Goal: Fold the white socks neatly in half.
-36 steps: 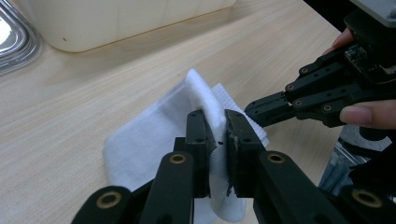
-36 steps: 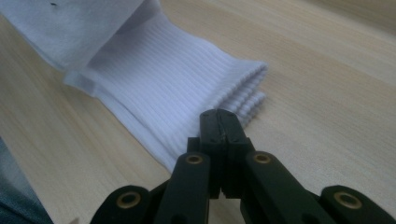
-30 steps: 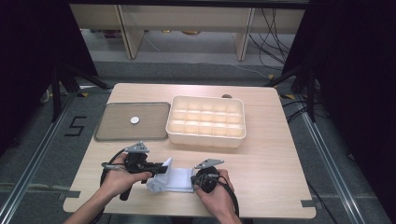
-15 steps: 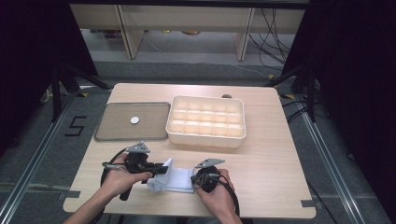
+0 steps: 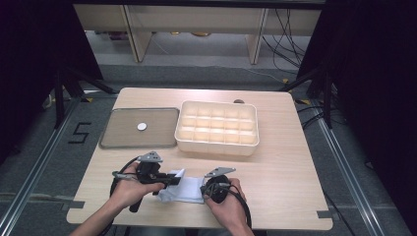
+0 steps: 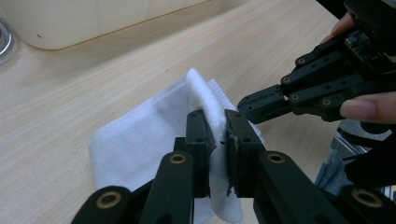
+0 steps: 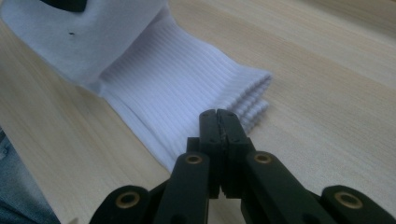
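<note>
A white sock (image 5: pixel 189 191) lies folded near the table's front edge, between the two hands. My left gripper (image 6: pixel 218 123) is shut on a raised fold of the sock (image 6: pixel 140 140), with cloth pinched between its pads. In the high view this left gripper (image 5: pixel 171 180) sits at the sock's left end. My right gripper (image 7: pixel 218 116) is shut with its tips at the edge of the ribbed cuff (image 7: pixel 187 88); I see no cloth between its jaws. From the left gripper view, the right gripper (image 6: pixel 245 103) points at the cuff's far side.
A cream box with several compartments (image 5: pixel 216 146) stands behind the sock at mid-table. Left of it lies a flat grey tray (image 5: pixel 118 141) holding a small white disc (image 5: pixel 141 126). Bare wood stretches to the right of the hands.
</note>
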`<state>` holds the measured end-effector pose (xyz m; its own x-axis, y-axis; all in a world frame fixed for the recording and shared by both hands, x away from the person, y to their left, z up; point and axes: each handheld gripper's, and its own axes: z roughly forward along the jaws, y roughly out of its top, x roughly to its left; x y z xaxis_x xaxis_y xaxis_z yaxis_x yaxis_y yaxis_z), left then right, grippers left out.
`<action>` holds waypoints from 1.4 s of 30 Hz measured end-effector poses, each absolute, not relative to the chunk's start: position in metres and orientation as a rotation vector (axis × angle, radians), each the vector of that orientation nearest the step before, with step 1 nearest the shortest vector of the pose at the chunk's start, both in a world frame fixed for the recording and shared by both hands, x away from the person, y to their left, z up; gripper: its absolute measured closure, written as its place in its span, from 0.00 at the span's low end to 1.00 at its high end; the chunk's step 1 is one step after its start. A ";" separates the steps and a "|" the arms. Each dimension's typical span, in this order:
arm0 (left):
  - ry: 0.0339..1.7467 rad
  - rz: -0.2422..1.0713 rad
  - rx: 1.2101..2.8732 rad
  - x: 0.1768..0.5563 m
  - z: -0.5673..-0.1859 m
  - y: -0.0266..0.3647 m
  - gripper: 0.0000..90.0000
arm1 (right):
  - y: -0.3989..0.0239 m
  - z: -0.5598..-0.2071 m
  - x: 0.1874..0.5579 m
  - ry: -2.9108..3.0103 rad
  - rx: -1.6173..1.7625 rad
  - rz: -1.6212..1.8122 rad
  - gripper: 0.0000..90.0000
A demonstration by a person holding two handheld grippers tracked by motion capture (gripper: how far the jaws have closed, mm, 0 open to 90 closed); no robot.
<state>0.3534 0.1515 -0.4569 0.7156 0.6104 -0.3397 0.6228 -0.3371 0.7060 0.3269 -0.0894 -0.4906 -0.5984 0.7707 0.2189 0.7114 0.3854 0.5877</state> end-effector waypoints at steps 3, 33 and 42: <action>0.937 -0.016 2.035 0.354 -0.458 0.149 0.89 | -0.090 -0.491 0.327 2.542 1.351 1.012 1.00; 0.893 -0.017 2.081 0.356 -0.458 0.134 0.90 | -0.085 -0.494 0.325 2.533 1.336 1.021 0.99; 0.891 -0.019 2.090 0.356 -0.458 0.132 0.90 | -0.085 -0.493 0.324 2.538 1.369 1.009 0.99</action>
<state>0.3561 0.1320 -0.4585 0.7468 0.5871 -0.3125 0.5999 -0.3920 0.6974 0.3242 -0.0846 -0.4935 -0.5955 0.7716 0.2235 0.7146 0.3817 0.5862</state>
